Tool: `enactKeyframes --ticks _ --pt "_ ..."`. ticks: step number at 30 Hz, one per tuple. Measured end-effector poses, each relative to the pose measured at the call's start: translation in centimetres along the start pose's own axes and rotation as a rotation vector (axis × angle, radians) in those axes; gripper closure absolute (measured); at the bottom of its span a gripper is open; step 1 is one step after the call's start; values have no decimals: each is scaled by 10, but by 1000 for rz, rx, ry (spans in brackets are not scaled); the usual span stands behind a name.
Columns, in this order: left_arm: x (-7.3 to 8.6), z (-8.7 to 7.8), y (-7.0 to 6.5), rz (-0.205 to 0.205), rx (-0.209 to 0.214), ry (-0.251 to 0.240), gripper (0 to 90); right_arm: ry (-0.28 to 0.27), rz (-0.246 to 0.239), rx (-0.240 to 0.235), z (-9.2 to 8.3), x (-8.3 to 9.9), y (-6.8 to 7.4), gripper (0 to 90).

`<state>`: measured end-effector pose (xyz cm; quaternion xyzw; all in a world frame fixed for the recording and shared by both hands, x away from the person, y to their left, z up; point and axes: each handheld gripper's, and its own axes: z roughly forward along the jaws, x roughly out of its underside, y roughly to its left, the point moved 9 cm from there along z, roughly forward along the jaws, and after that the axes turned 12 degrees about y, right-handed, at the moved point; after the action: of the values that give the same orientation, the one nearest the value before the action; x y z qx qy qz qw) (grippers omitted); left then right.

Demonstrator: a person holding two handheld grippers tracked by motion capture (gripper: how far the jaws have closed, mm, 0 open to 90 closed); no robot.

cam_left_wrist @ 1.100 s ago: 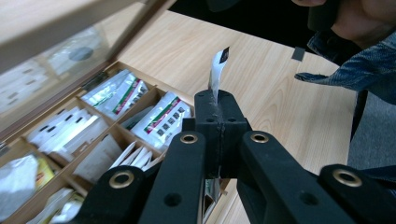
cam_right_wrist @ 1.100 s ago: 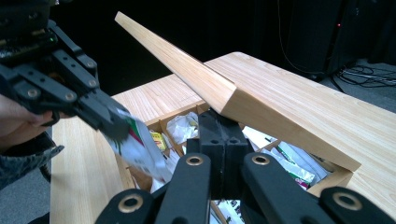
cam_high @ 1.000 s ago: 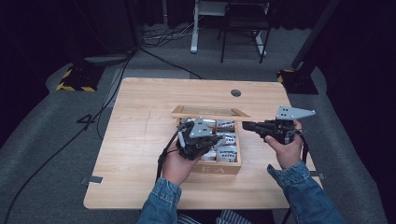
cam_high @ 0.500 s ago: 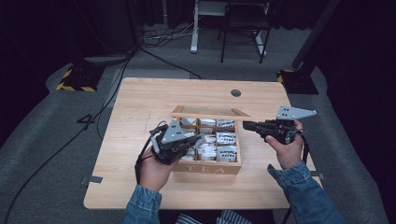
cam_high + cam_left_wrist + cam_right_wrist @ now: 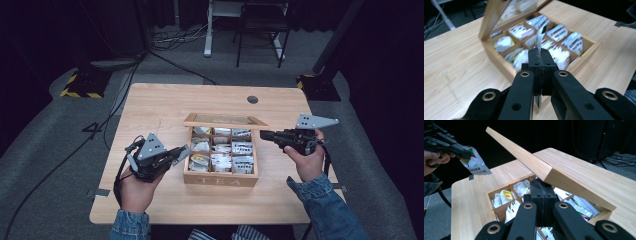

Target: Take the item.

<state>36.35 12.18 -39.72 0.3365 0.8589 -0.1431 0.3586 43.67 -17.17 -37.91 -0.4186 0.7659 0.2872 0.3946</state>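
A wooden tea box marked TEA stands mid-table, its compartments packed with tea bags. Its lid is raised; in the right gripper view the lid rests on my right gripper, whose jaws are shut with nothing between them. That right gripper reaches in from the box's right side. My left gripper hovers just left of the box, shut on a white tea bag seen edge-on above the jaws. The same tea bag hangs from the left gripper over bare table.
The light wooden table has a round cable hole behind the box. Cables trail over the grey floor at left, near a yellow-and-black striped base. Chair and desk legs stand beyond the far edge.
My left hand has drawn away leftward from above the box's compartments to beside its left wall, carrying the tea bag. The right hand and the lid have stayed put.
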Motion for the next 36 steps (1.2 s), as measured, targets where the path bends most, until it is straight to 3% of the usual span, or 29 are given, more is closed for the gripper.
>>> enactKeyframes --ticks 8,13,18,22,29,36 --pt "19 -5 22 -51 -69 32 899 7 -1 9 0 2 2 900" --pt "27 -7 32 -76 -85 41 899 9 -1 8 0 3 3 900" --pt "37 -7 44 -127 -100 51 899 11 -3 12 -1 4 3 900" --pt "50 3 62 -194 -144 79 898 11 -2 15 -2 4 4 900" --pt "61 17 79 -259 -123 100 898 14 -2 12 -2 5 4 900" --pt "72 31 87 -298 -127 119 898 14 -2 13 -1 5 4 900"
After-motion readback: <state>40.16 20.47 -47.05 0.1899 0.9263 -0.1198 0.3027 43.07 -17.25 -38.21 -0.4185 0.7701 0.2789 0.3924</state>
